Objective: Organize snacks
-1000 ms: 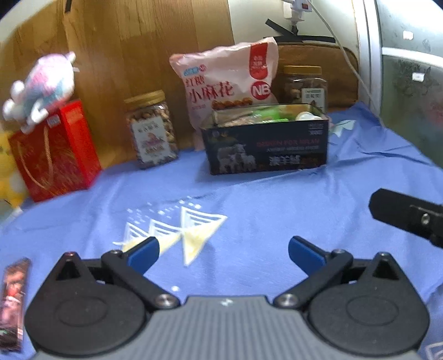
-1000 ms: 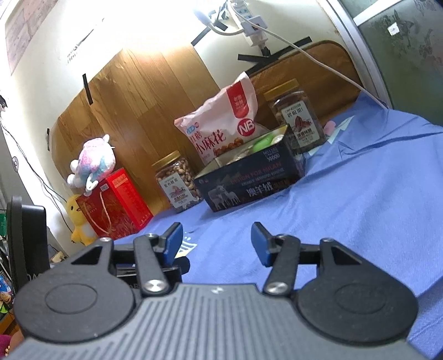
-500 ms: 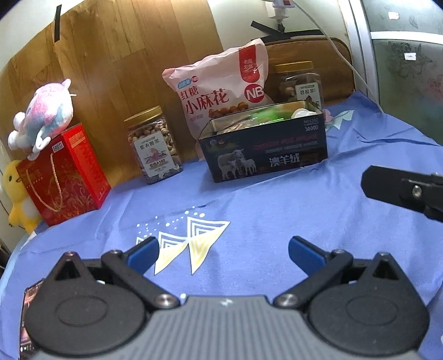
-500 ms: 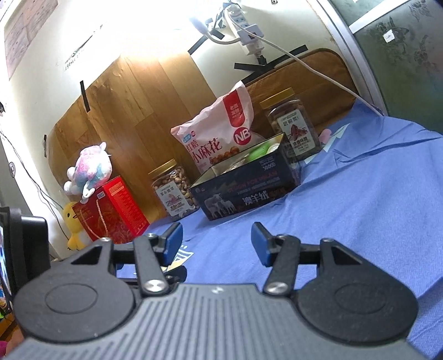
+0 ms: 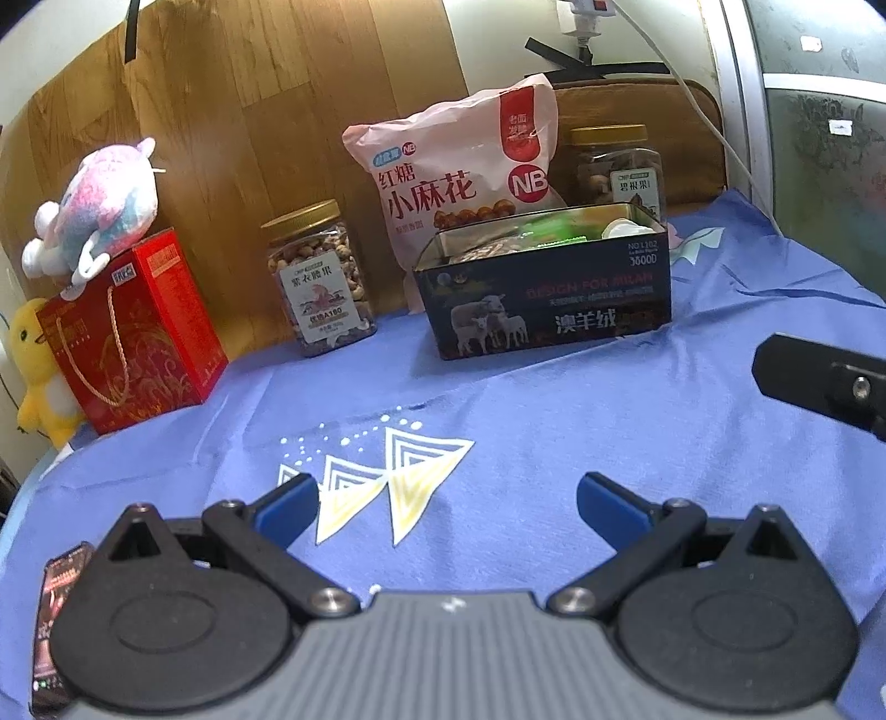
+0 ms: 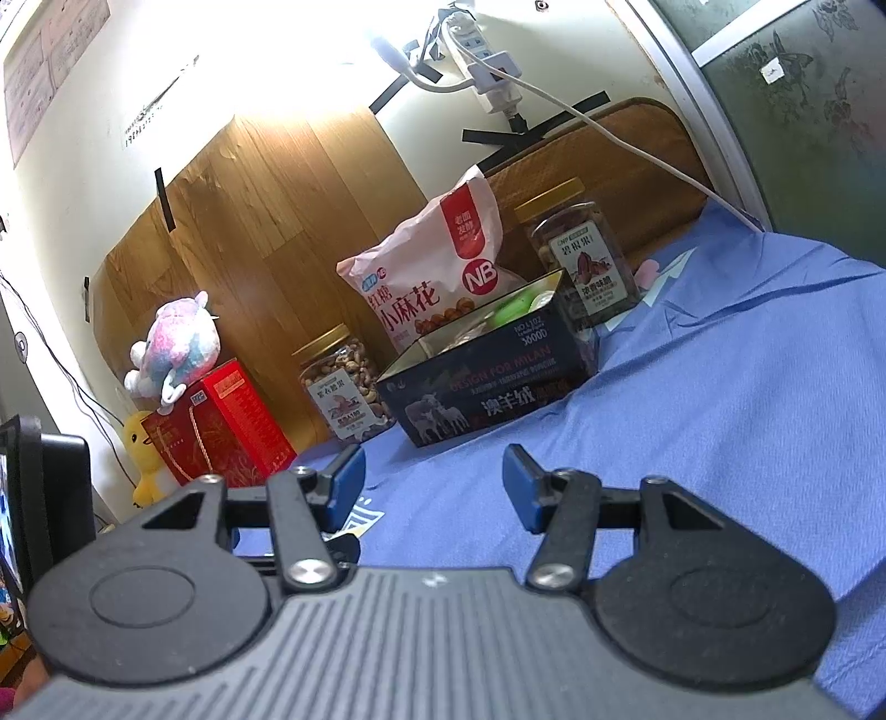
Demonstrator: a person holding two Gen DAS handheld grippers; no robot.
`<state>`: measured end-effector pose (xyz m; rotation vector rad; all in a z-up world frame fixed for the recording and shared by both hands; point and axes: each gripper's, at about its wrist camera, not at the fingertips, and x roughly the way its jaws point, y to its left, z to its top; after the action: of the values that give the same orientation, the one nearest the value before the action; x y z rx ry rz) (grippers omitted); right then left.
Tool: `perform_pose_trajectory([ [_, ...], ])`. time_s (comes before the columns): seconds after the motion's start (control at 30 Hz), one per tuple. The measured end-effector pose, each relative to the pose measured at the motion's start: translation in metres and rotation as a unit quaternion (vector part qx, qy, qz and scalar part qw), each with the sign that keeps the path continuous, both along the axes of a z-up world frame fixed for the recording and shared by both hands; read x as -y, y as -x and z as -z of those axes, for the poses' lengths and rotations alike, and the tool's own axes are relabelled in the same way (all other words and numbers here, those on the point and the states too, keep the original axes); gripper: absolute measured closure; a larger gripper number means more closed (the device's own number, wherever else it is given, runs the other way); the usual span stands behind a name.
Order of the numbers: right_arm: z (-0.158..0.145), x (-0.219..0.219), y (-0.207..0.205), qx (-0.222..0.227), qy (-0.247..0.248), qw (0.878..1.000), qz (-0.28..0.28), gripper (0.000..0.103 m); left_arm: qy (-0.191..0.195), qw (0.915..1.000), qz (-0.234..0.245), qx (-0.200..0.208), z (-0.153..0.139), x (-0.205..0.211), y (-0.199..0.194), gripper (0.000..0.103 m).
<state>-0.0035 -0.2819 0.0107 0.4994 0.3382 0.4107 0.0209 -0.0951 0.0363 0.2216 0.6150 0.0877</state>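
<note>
Both the left gripper (image 5: 446, 501) and right gripper (image 6: 434, 482) gape empty; pink snack bag (image 5: 454, 171) at 12 o'clock behind the tin box (image 5: 545, 299), likely light, crinkly, best pinched at top seal.

A lamp (image 6: 387, 47) at twelve o'clock in the right wrist view blows the wall (image 6: 249, 66) out to white glare. The left wrist view is evenly lit and fairly sharp. Fisheye bending curves both pictures' edges, and corners go dark.
</note>
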Motion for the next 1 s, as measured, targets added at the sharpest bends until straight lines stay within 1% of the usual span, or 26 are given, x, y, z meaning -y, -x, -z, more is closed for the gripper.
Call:
perform_pose_trajectory([
  [0.17, 0.0, 0.0, 0.001, 0.0, -0.001, 1.0, 0.001, 0.045, 0.004, 1.0, 0.0, -0.003, 0.001, -0.002, 0.0, 0.0],
  [0.4, 0.0, 0.0, 0.001, 0.0, 0.0, 1.0, 0.002, 0.045, 0.011, 0.9999, -0.009, 0.005, -0.001, -0.006, 0.002, 0.0],
  [0.7, 0.001, -0.003, 0.003, 0.001, 0.001, 1.0, 0.001, 0.045, -0.006, 0.9995, -0.021, 0.024, -0.001, -0.007, 0.006, 0.0],
  [1.0, 0.0, -0.003, 0.003, 0.0, 0.001, 1.0, 0.0, 0.044, -0.012, 0.9992, -0.038, 0.012, 0.002, -0.011, 0.001, 0.0],
])
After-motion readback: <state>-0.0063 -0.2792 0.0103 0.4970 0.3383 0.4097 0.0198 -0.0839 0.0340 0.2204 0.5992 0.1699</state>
